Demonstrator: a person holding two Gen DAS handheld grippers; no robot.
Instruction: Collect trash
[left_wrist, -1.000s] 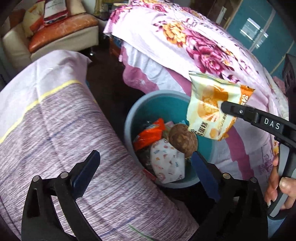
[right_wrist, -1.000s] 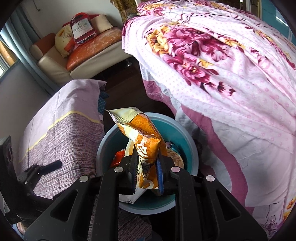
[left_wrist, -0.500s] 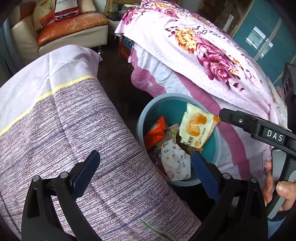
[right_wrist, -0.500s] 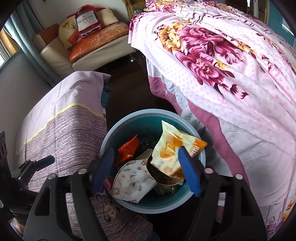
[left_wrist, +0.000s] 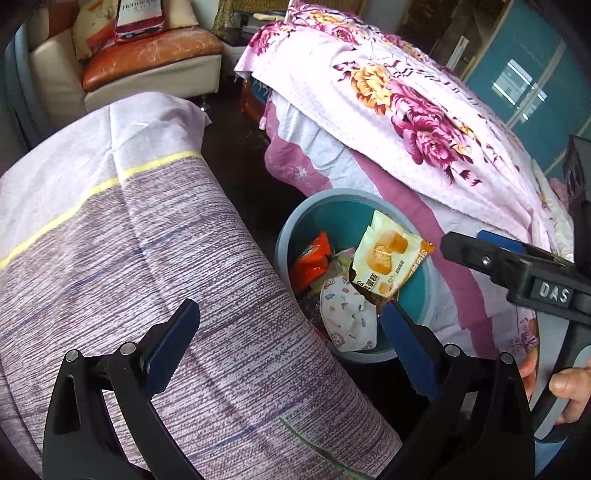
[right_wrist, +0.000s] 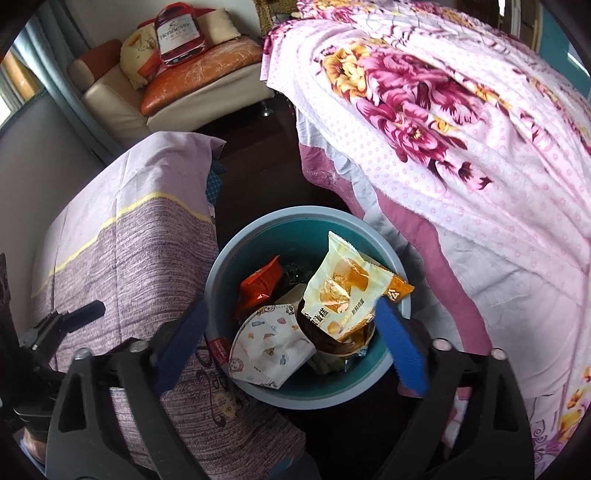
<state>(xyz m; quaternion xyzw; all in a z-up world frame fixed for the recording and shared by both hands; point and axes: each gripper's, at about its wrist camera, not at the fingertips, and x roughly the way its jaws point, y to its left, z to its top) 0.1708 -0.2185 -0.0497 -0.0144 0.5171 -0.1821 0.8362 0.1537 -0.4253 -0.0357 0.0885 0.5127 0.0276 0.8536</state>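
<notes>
The snack bag (right_wrist: 347, 291) lies in the bin (right_wrist: 229, 258), atop a mask (right_wrist: 269, 347). The right gripper (right_wrist: 291, 343), jaws just opened wide, hangs empty above it; the left gripper (left_wrist: 291, 332) gapes empty too. No more trash visible.

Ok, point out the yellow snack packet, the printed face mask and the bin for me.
yellow snack packet (right_wrist: 343, 291), right wrist view, middle of its printed front.
printed face mask (right_wrist: 269, 347), right wrist view, centre of its outer side.
bin (left_wrist: 321, 201), left wrist view, far rim.
</notes>
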